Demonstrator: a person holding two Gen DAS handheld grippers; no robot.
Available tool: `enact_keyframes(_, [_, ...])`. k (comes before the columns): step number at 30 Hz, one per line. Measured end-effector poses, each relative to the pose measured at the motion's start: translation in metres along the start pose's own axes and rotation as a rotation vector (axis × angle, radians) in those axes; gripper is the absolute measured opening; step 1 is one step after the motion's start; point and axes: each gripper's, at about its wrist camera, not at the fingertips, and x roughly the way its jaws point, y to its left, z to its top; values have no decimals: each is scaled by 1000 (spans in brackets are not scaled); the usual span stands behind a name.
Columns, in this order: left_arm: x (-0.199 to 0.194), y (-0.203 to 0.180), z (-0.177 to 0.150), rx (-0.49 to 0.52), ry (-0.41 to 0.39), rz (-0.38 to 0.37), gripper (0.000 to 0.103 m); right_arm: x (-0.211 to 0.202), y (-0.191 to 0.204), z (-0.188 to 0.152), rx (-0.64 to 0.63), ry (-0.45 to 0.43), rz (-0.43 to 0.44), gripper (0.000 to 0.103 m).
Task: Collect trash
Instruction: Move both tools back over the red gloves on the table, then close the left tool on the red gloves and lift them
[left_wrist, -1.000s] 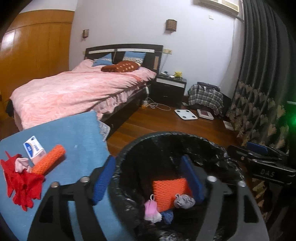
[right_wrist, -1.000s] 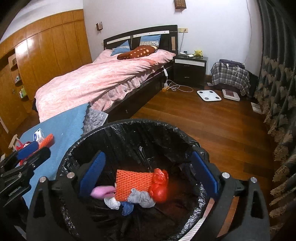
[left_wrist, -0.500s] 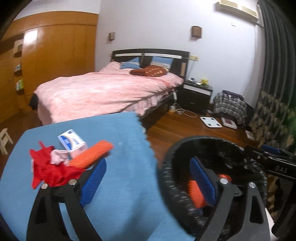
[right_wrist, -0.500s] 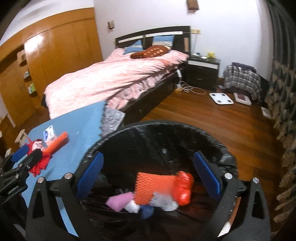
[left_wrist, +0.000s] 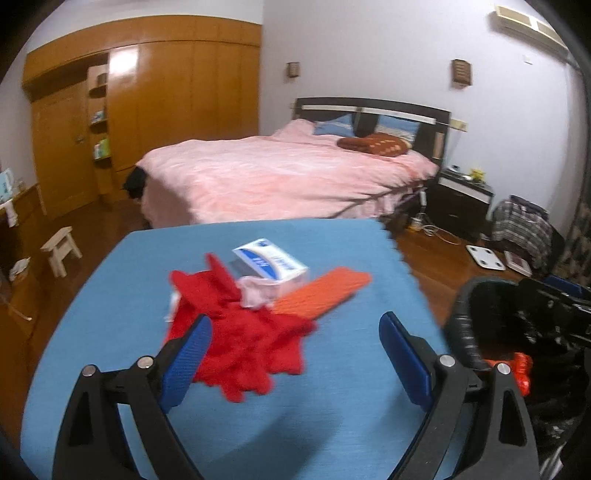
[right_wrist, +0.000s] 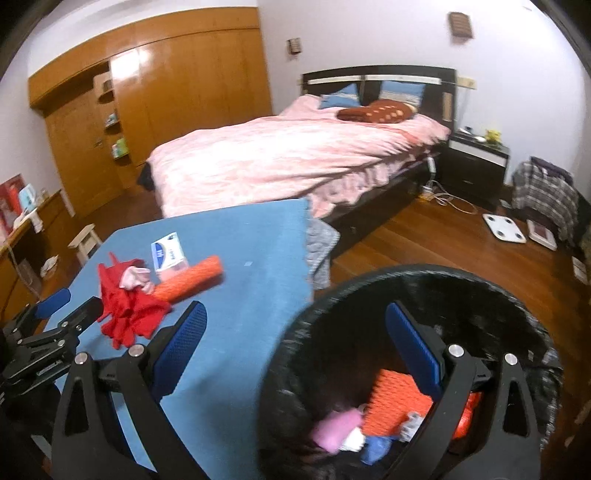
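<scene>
Trash lies in a heap on the blue table (left_wrist: 332, 406): a red cloth (left_wrist: 240, 339), a crumpled pink piece (left_wrist: 255, 293), a white and blue box (left_wrist: 271, 263) and an orange foam net (left_wrist: 321, 295). My left gripper (left_wrist: 295, 330) is open just short of the red cloth, nothing between its fingers. To the right, the black-lined bin (right_wrist: 424, 275) holds an orange net (right_wrist: 395, 402), a pink scrap (right_wrist: 336, 430) and other bits. My right gripper (right_wrist: 297, 314) is open and empty over the bin's left rim. The right wrist view also shows the left gripper (right_wrist: 72, 304) beside the red cloth (right_wrist: 125, 310).
A bed with a pink cover (left_wrist: 288, 177) stands behind the table. On the wooden floor sit a small stool (left_wrist: 61, 249) at left and a white scale (left_wrist: 484, 256) at right. A dark nightstand (left_wrist: 461, 199) and a wooden wardrobe (left_wrist: 147, 110) line the walls.
Both views have swung left, away from the bin and toward the table. My left gripper now faces the red cloth instead of the bin's inside, and its jaws stand a little wider.
</scene>
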Motion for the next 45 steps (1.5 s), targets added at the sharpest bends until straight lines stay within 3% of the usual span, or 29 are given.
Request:
enact_keyframes(4, [7,27,-4,-28,10,41,89,15,26,3,-36,4,36,95])
enact_keyframes(10, [24,48,-11,-57,44,62,78,40,55,7,-79,12,67,95])
enact_keyframes(21, [66,48,-20,-69,110,48,59,74,70,-1,-92,64,57,95])
enact_keyframes(24, [76,46,-23,-68,137,39,42,79,69,-3,-94,74,55,95])
enact_keyframes(26, [80,45,-24,-68,152,22,24,79,68,-5,-95,79,55,95])
enact_keyframes(29, [79,44,-25,-65,155,8,12,83,68,-7,-94,89,54,95])
enact_keyframes(39, [38,55,-21,-76,102,-3,10,81,70,-9,-97,93,66,95])
enact_keyframes(45, [21,69,-29,-74,116,8,10,81,78,-10,-112,98,80,95])
